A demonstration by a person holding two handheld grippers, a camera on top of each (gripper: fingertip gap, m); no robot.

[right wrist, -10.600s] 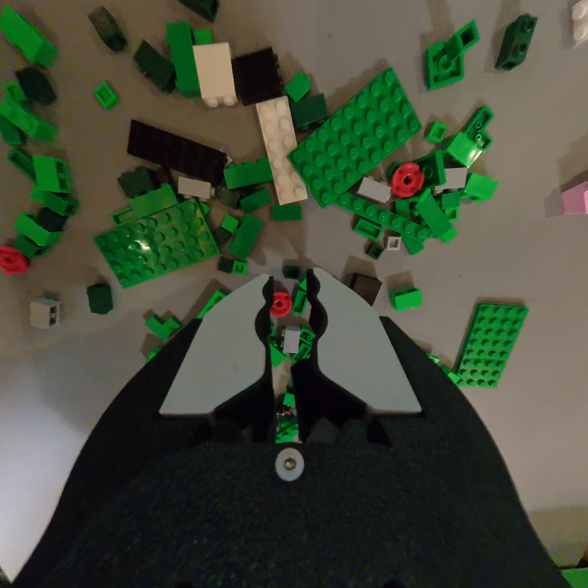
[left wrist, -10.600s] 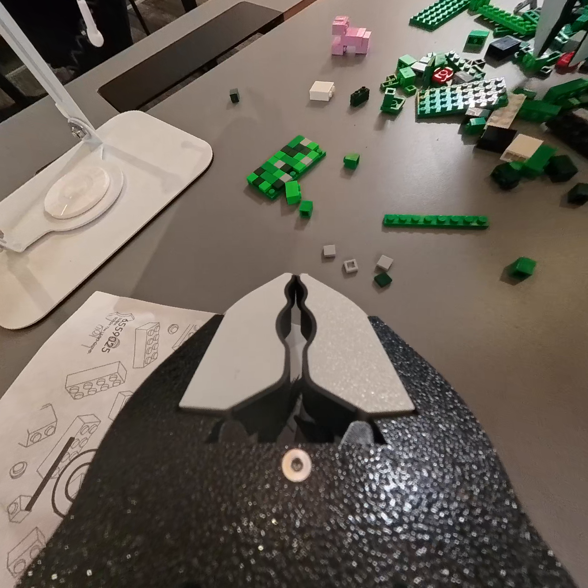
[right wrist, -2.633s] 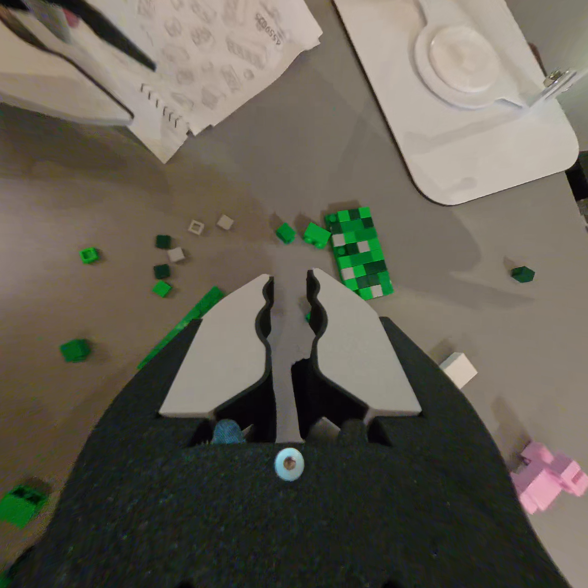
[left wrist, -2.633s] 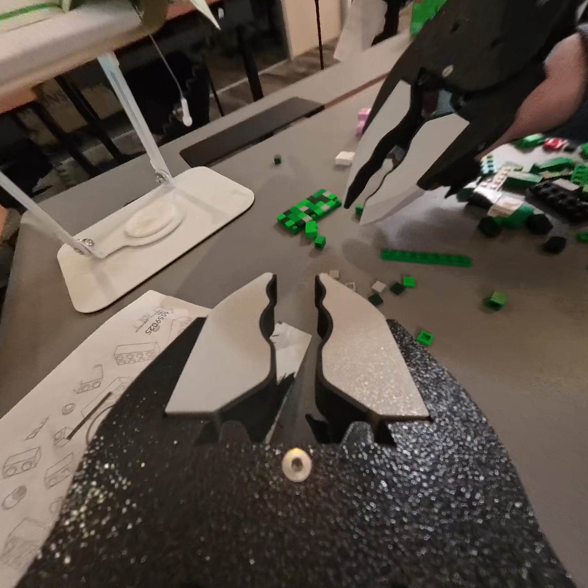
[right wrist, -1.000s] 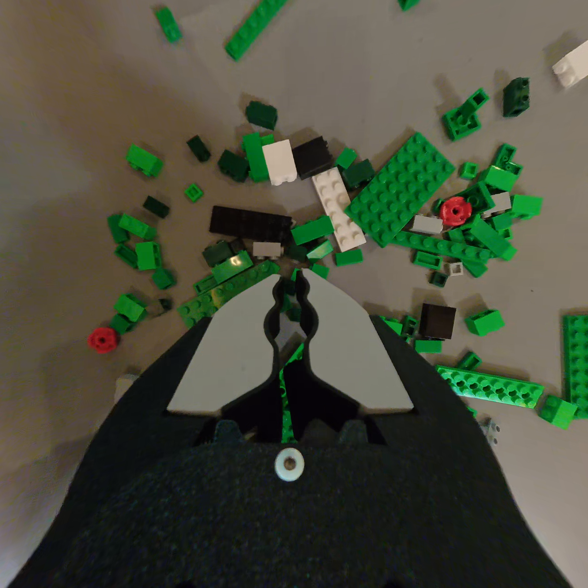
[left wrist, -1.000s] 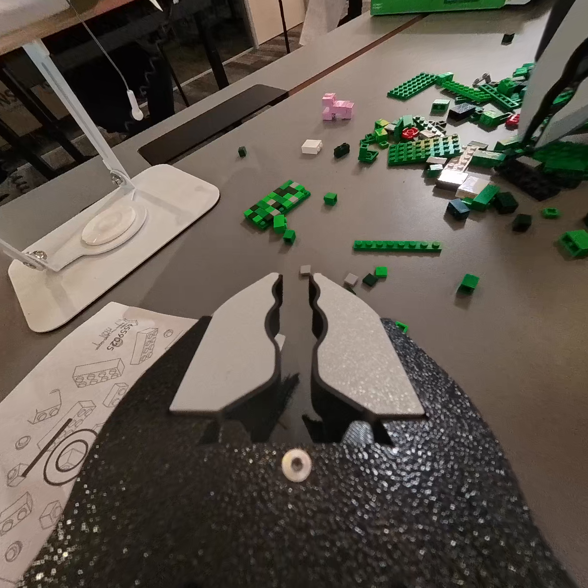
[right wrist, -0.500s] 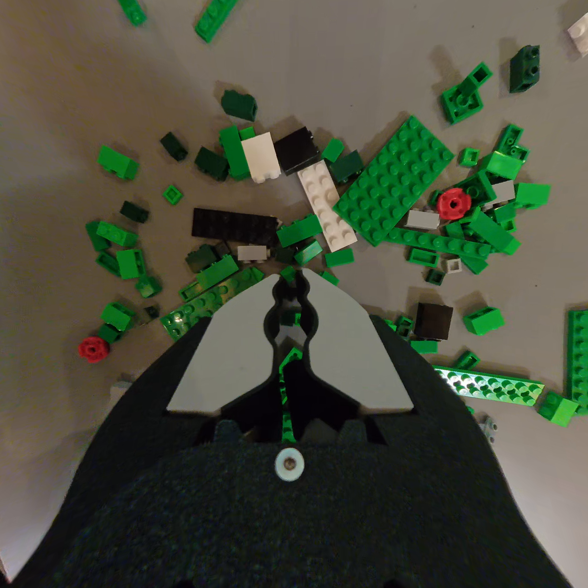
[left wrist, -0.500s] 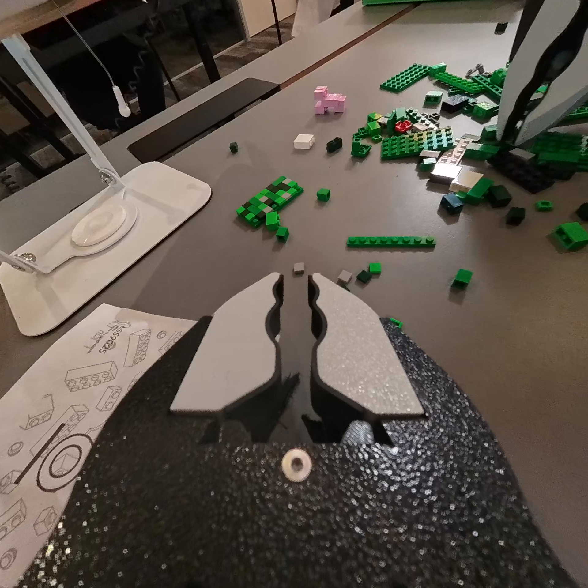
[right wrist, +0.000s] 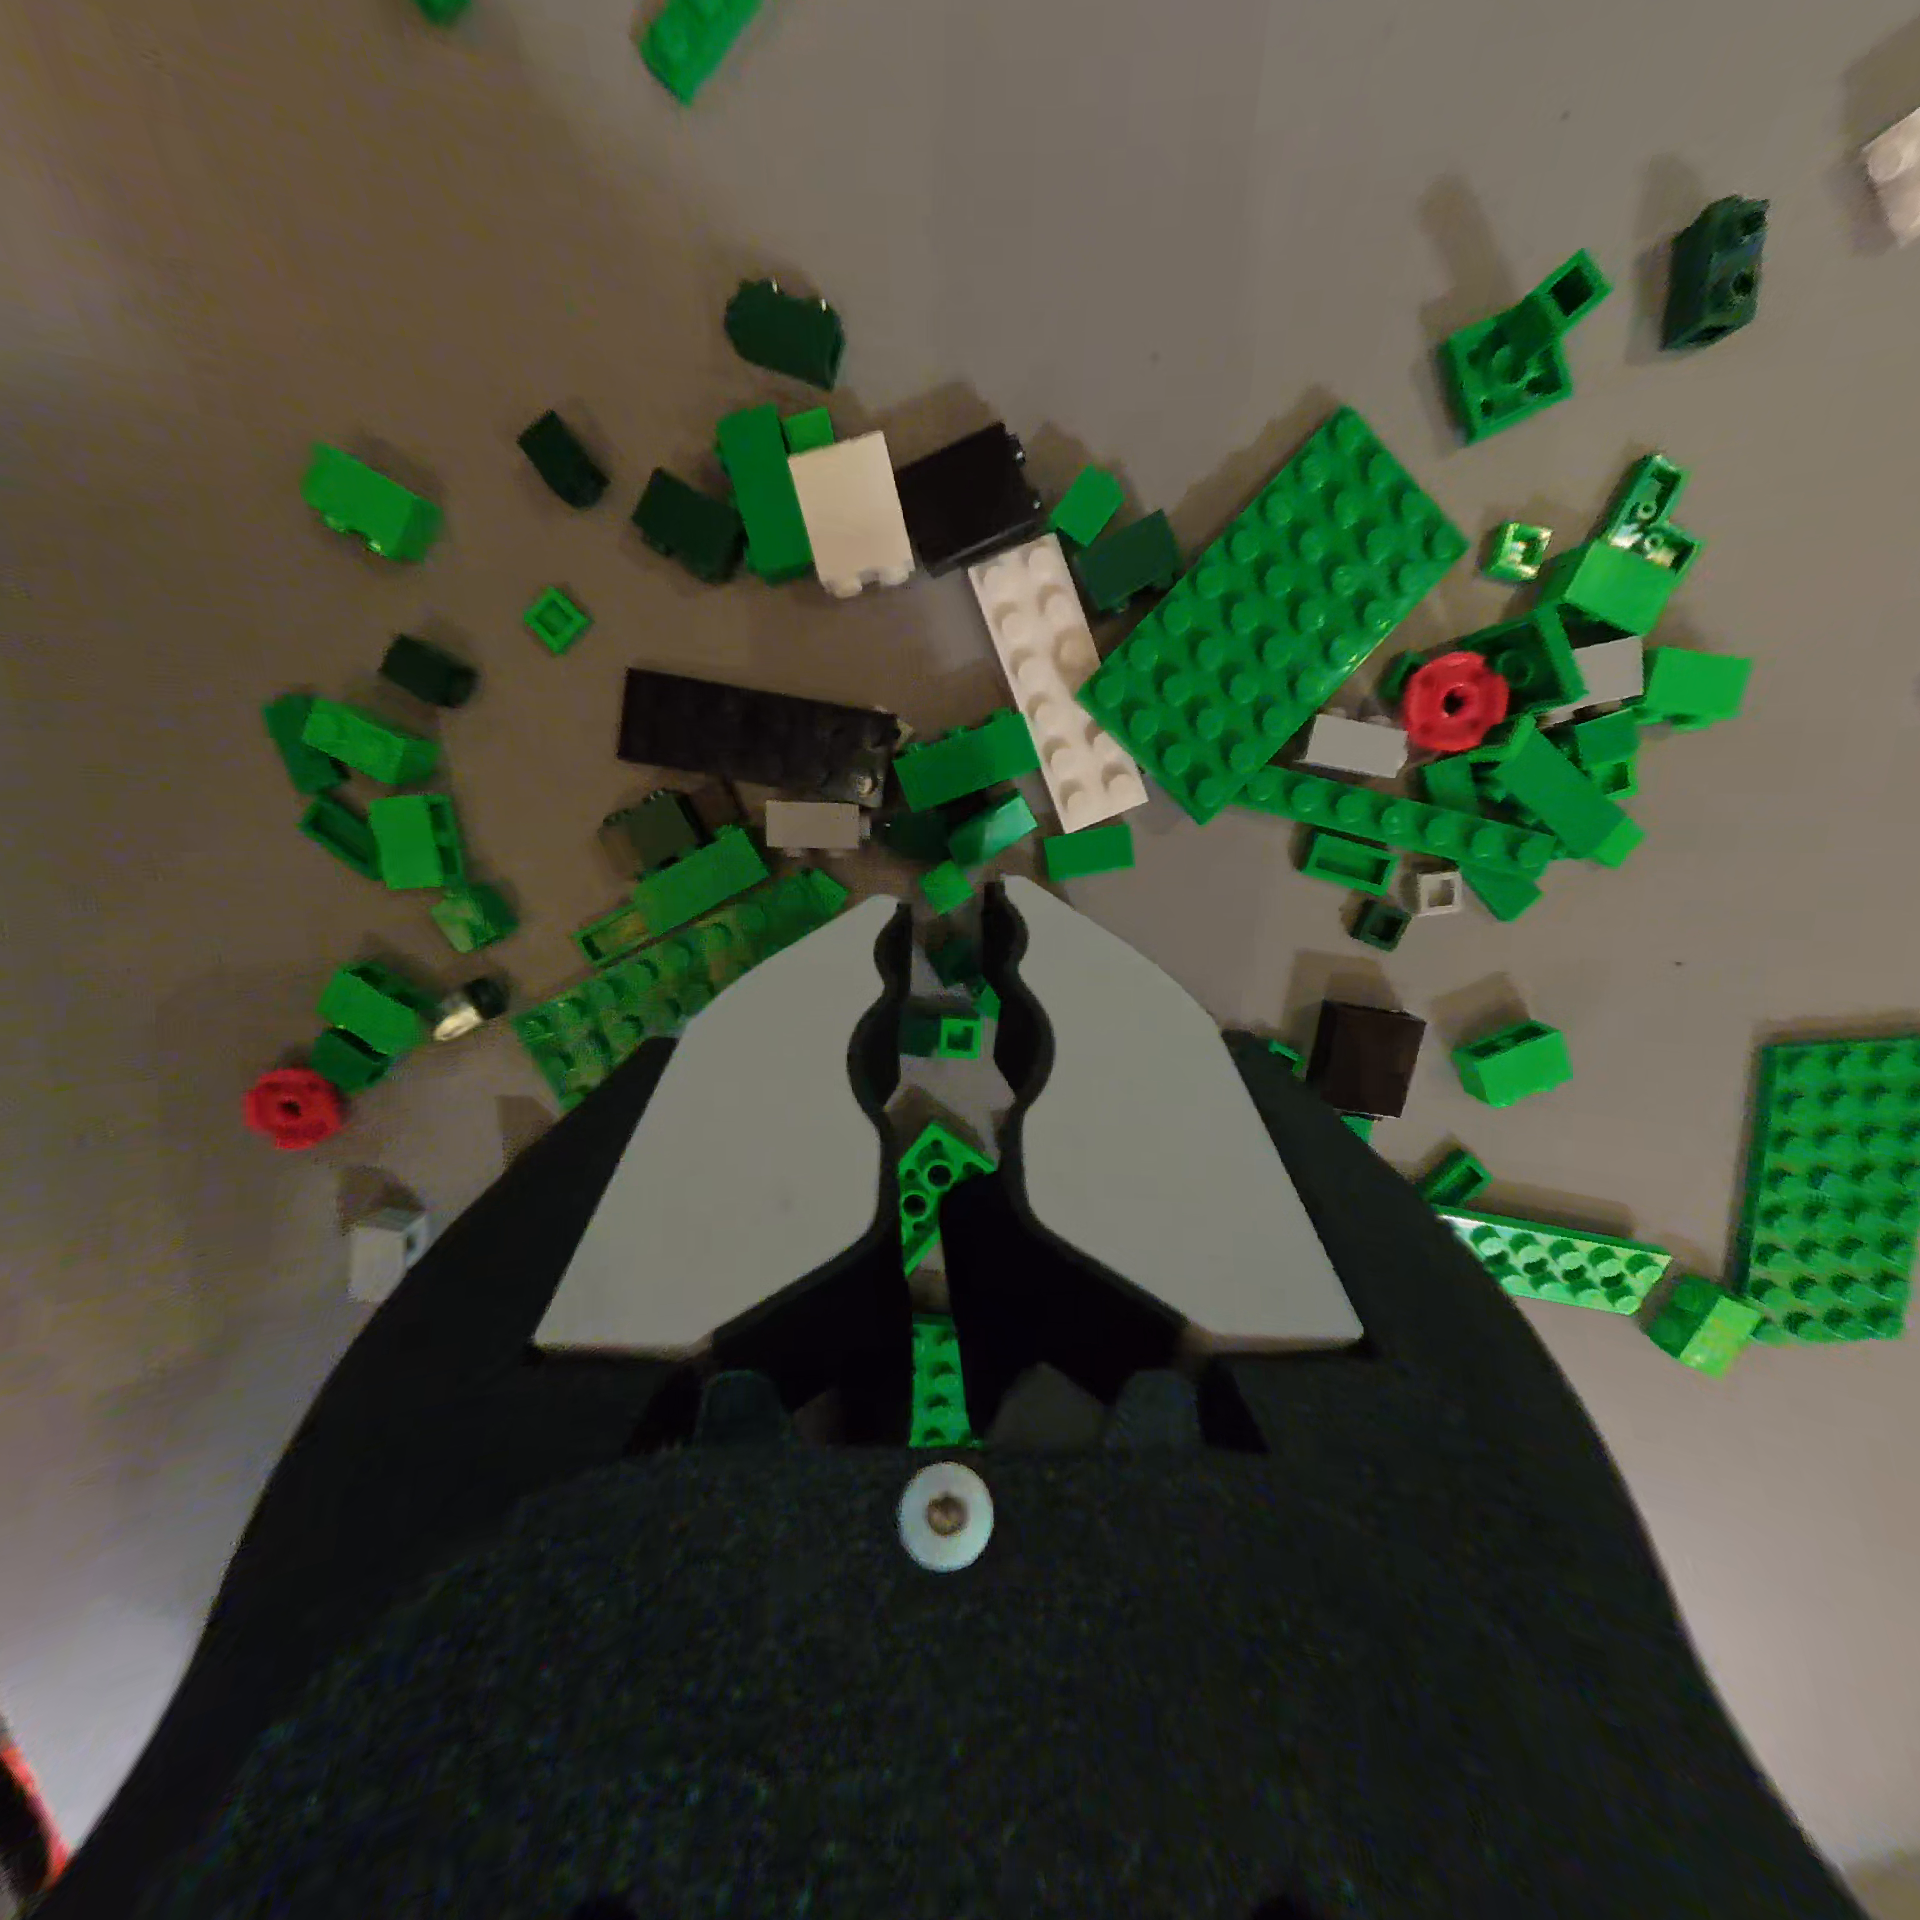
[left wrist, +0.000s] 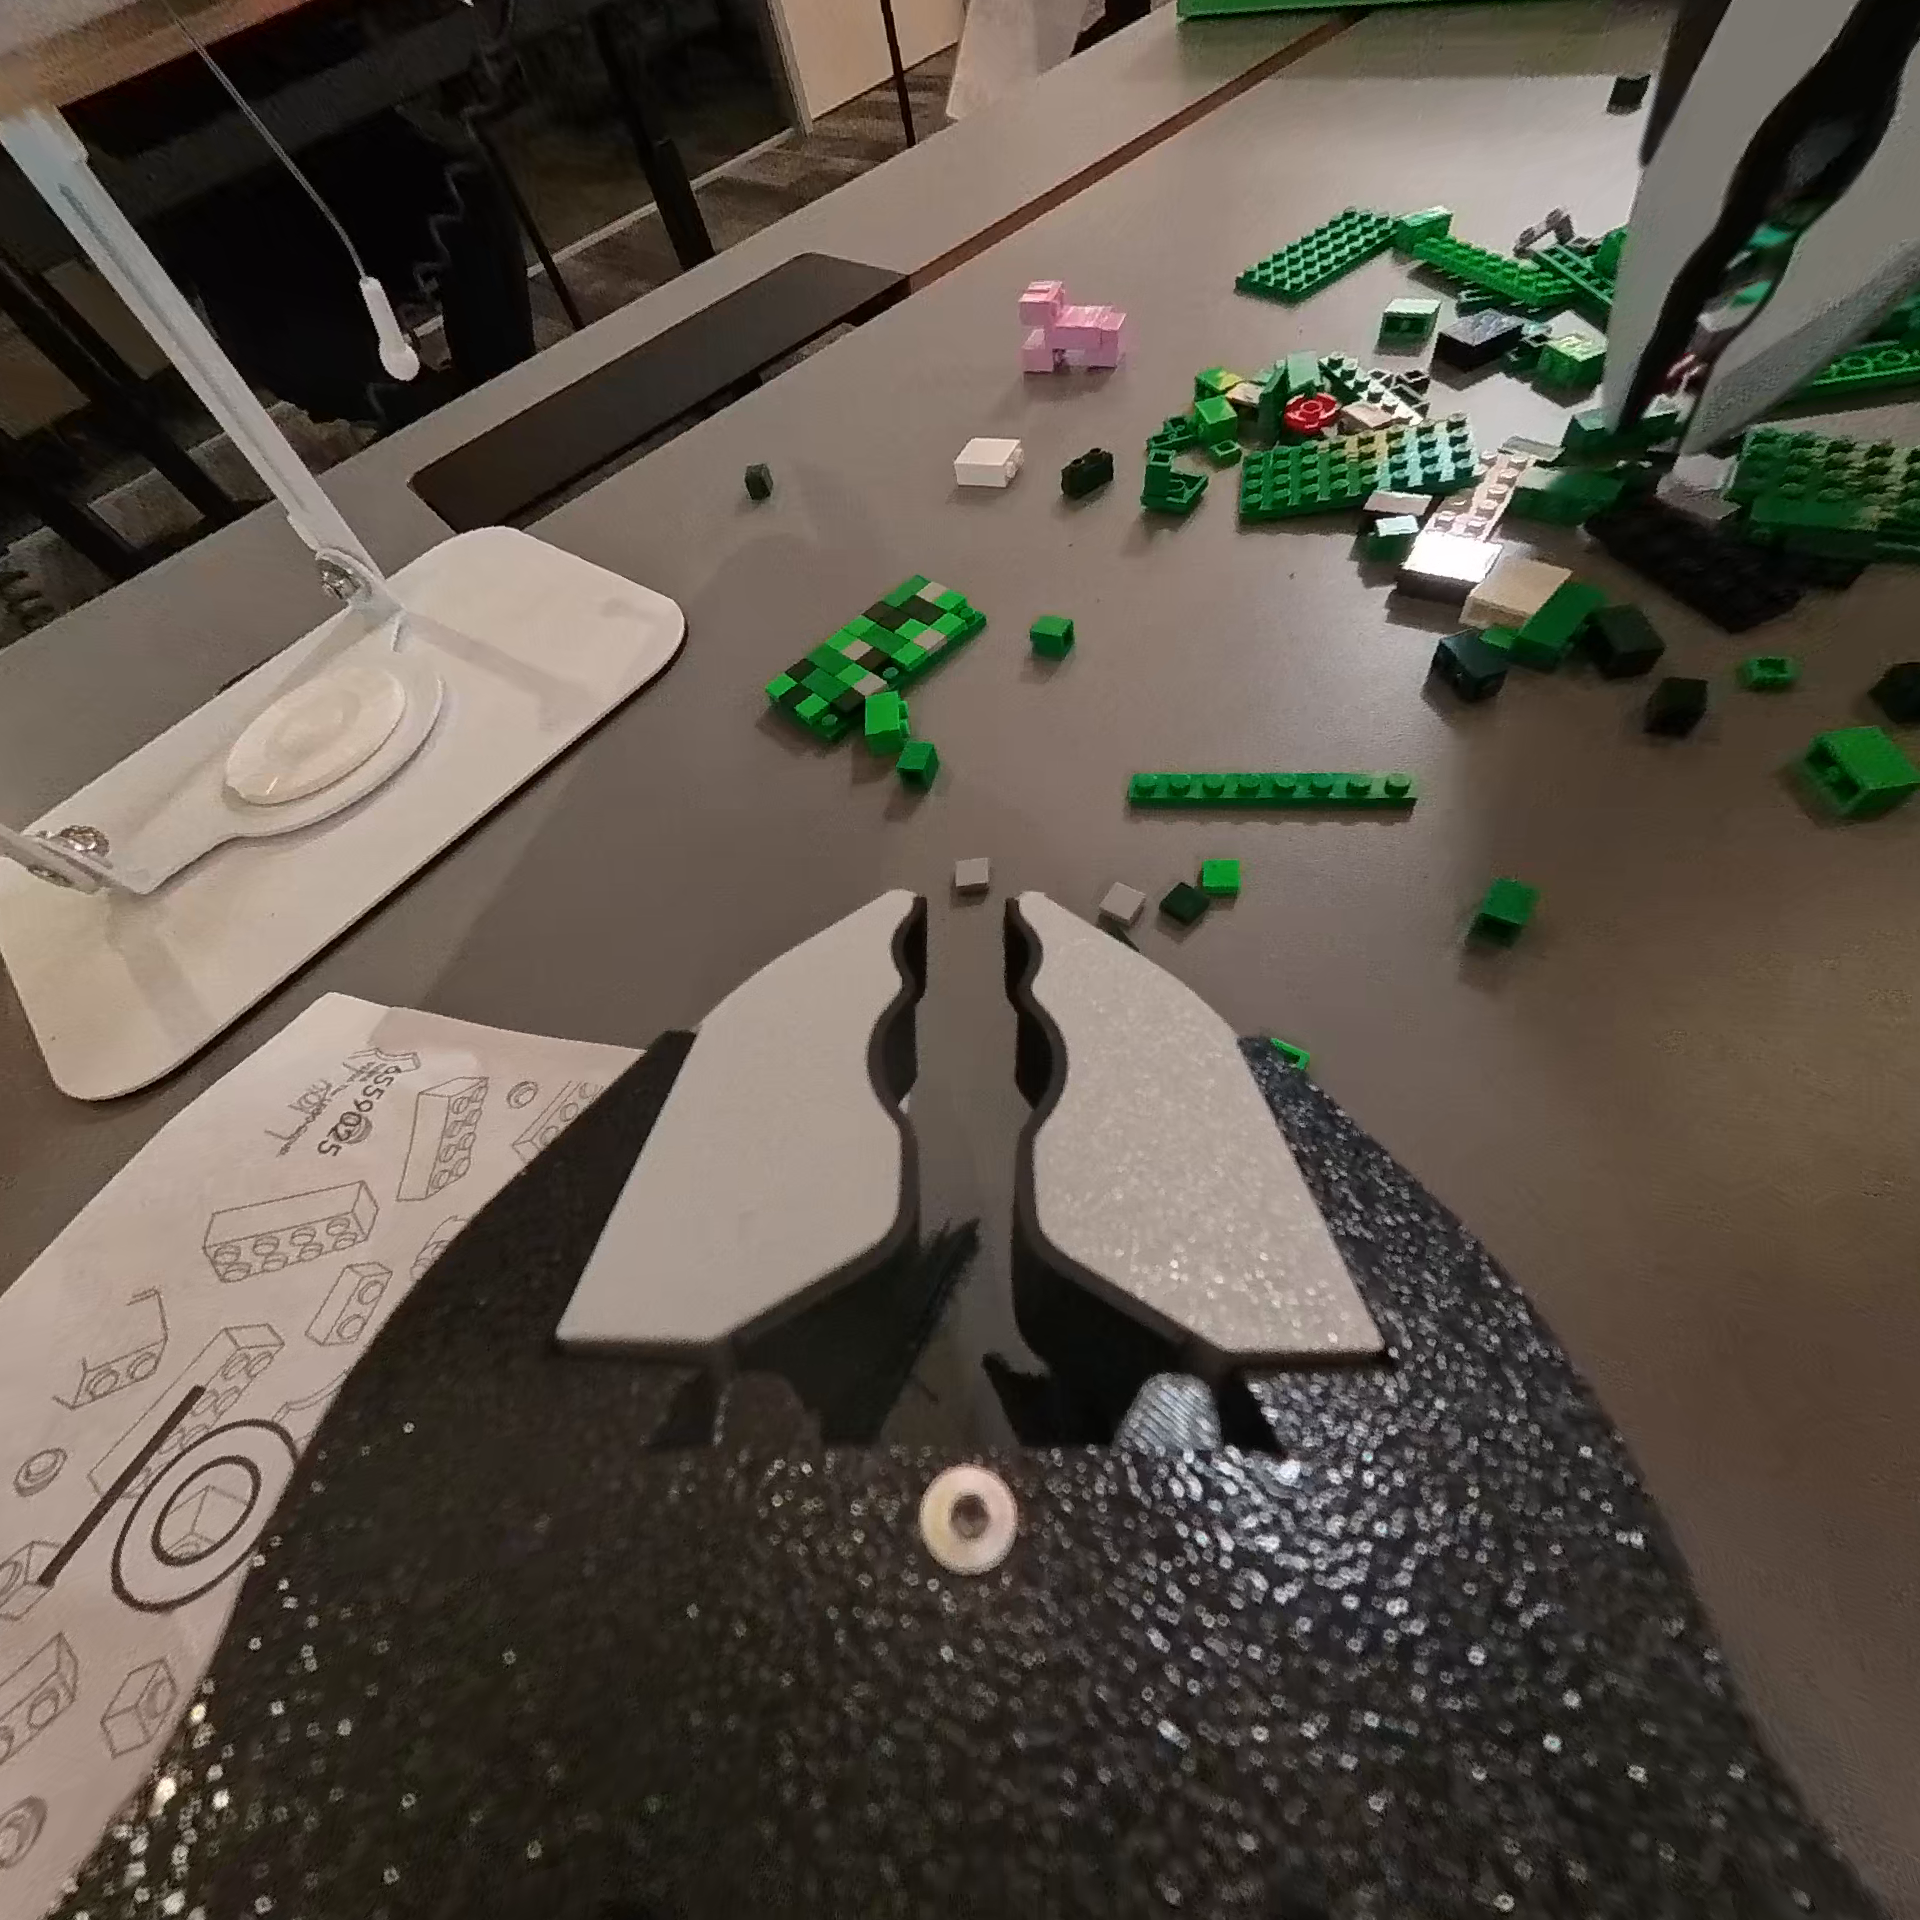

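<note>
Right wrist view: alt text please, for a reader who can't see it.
The right gripper points straight down over a scattered pile of mostly green toy bricks on a grey table, its fingers slightly apart and holding nothing. A large green studded plate, a white brick and a red round piece lie beyond.

The black body of the right gripper [right wrist: 948,914] hid most of a long green studded plate [right wrist: 665,987]. In the left wrist view that gripper's top ran off the frame, and the white printed instruction sheet [left wrist: 260,1247] was cut by the left edge.
</note>
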